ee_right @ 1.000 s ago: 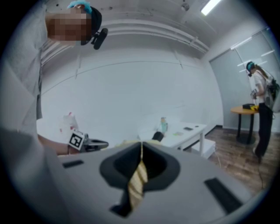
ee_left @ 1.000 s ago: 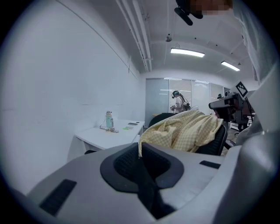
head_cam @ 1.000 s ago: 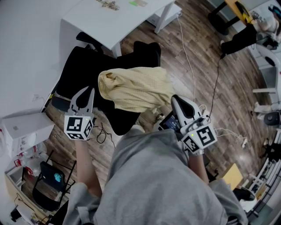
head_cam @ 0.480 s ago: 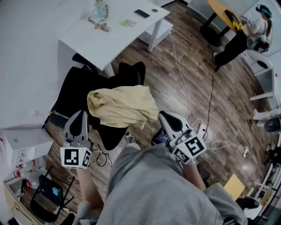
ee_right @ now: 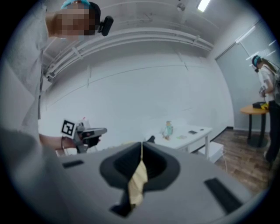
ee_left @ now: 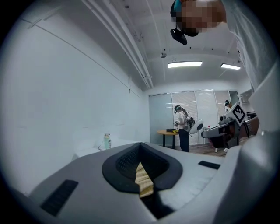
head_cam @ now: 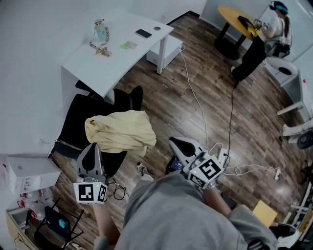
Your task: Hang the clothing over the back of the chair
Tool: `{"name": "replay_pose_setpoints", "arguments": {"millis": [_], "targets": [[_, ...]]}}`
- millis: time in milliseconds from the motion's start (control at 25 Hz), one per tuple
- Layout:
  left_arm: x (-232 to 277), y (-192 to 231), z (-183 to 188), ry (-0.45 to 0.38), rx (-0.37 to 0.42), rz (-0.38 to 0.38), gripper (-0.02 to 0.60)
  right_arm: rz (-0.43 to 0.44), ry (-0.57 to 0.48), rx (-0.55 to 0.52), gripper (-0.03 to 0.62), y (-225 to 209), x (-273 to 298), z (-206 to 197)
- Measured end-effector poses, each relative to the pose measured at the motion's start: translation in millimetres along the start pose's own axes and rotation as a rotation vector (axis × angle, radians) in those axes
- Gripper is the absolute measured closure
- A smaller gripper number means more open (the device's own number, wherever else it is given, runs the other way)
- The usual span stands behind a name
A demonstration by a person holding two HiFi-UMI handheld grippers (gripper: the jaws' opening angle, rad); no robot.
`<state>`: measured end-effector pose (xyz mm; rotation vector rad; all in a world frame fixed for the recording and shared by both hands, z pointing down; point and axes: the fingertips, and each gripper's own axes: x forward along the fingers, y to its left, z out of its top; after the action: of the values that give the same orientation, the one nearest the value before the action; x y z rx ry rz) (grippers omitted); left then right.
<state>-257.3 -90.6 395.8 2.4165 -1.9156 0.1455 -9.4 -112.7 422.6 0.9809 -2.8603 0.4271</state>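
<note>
The pale yellow clothing [head_cam: 120,132] lies draped over the back of the black office chair [head_cam: 73,117]. My left gripper [head_cam: 91,148] hangs at the cloth's near left edge, jaws together and nothing held. My right gripper [head_cam: 174,142] is off to the cloth's right, apart from it, jaws together as well. In the left gripper view the jaws [ee_left: 140,151] meet, and a sliver of the yellow clothing [ee_left: 143,179] shows through the slit beyond them. The right gripper view shows the same: closed jaws [ee_right: 141,146] with the yellow clothing [ee_right: 138,181] seen past them.
A white desk [head_cam: 112,53] behind the chair carries a bottle [head_cam: 100,30] and a phone [head_cam: 144,33]. Cables [head_cam: 195,102] run over the wooden floor. A white box [head_cam: 29,171] stands at the left. Another person [head_cam: 266,34] stands by a round table [head_cam: 234,14] far off.
Both grippers have drawn back from the chair toward my body, the left one also rising. The left jaws, slightly apart before, are together. The clothing stays draped on the chair.
</note>
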Motion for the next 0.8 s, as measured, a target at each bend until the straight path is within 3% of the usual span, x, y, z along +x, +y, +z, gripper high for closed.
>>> {"name": "replay_pose_setpoints", "arguments": {"millis": [400,800], "targets": [[0,-101,12,-0.036,0.017,-0.054,0.552,0.034,-0.05,-0.008,0.559,-22,-45,11],[10,-171,21,-0.06,0.038,-0.099,0.552,0.062,-0.079,0.009,0.56,-38,-83,17]]}}
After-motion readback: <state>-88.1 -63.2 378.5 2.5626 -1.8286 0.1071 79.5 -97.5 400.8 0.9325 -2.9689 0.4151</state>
